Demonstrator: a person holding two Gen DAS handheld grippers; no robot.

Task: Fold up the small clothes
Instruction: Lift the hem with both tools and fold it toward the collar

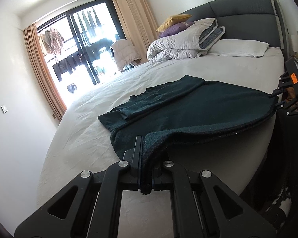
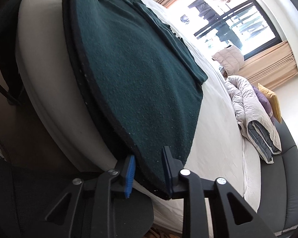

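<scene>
A dark green knitted garment [image 1: 188, 107] lies on the white bed [image 1: 89, 138], its near edge hanging over the mattress side. My left gripper [image 1: 146, 152] is shut on one near corner of it, cloth bunched between the jaws. The right gripper shows at the far right of the left wrist view [image 1: 276, 100], at the other corner. In the right wrist view the garment [image 2: 141, 75] spreads away over the bed [image 2: 214, 119]. My right gripper [image 2: 149, 158] has its blue pads [image 2: 129, 175] on either side of the garment's hem, with a gap between them.
A rolled grey duvet [image 1: 180, 43] with purple and yellow cushions [image 1: 174, 24] lies by the dark headboard [image 1: 244, 15]. A white pillow [image 1: 242, 47] is beside it. Curtains and a balcony door [image 1: 85, 45] are beyond the bed. A black chair [image 2: 49, 198] stands below the mattress edge.
</scene>
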